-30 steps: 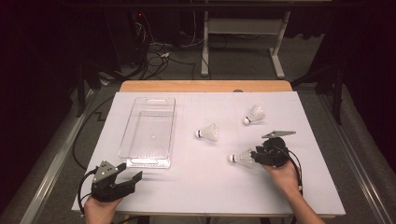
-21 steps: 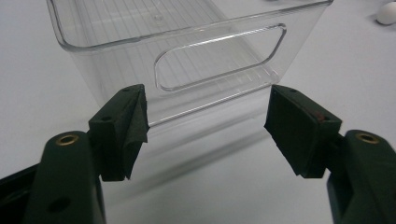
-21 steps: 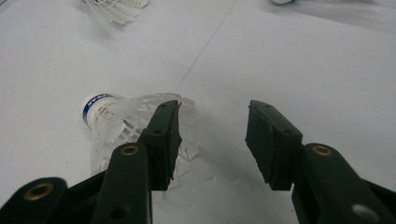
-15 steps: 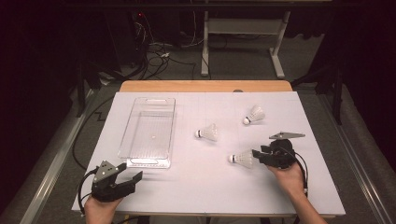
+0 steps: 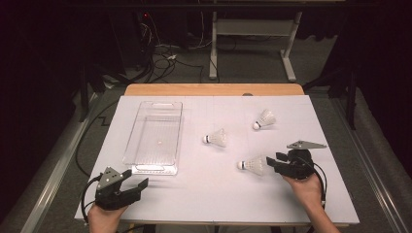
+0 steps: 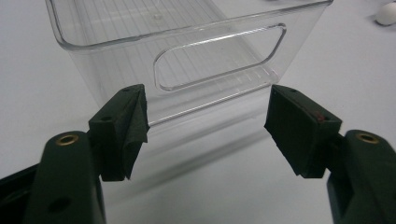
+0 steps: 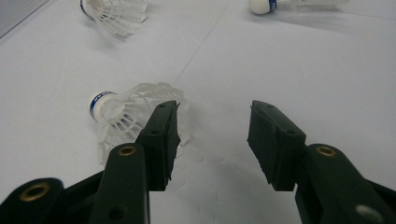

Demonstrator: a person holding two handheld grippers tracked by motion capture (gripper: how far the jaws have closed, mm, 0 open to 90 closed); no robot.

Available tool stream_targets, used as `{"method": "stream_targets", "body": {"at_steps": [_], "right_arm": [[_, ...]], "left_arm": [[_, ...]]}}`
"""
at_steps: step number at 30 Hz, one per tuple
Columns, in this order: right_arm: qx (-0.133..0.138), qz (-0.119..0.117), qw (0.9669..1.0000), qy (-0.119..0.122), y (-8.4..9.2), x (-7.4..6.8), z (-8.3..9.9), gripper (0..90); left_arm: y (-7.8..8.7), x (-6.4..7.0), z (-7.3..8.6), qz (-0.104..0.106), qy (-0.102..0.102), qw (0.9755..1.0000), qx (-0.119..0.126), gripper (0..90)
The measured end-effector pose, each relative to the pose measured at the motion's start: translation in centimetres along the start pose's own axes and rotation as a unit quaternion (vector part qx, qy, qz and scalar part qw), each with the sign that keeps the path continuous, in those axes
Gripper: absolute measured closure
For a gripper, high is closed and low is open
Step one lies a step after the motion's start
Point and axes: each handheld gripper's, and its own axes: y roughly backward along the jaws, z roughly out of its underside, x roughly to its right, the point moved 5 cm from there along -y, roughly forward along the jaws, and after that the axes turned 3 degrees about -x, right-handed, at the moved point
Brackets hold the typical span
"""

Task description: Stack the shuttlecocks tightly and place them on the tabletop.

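Three white shuttlecocks lie on the white table cover. The nearest shuttlecock lies on its side, cork toward the left. My right gripper stands open just right of it; its jaws have just been opening and nothing is between them. In the right gripper view the skirt of feathers lies outside the left jaw, against its outer side. A clear plastic tray is empty. My left gripper is open in front of the tray's near end wall, apart from it.
A second shuttlecock lies mid-table and a third shuttlecock farther back right. The wooden table edge runs along the back. Cables and a metal stand are on the dark floor beyond.
The right gripper has drawn back to the right, away from the nearest shuttlecock, which stays lying where it was. The left gripper has not moved.
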Motion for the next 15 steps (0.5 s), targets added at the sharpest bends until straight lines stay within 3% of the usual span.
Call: {"method": "stream_targets", "body": {"at_steps": [15], "right_arm": [[0.011, -0.005, 0.9999, 0.004, 1.4, -0.6, 1.2, 54.0]], "left_arm": [[0.0, 0.0, 0.0, 0.000, 0.000, 1.0000, -0.002, 30.7]]}}
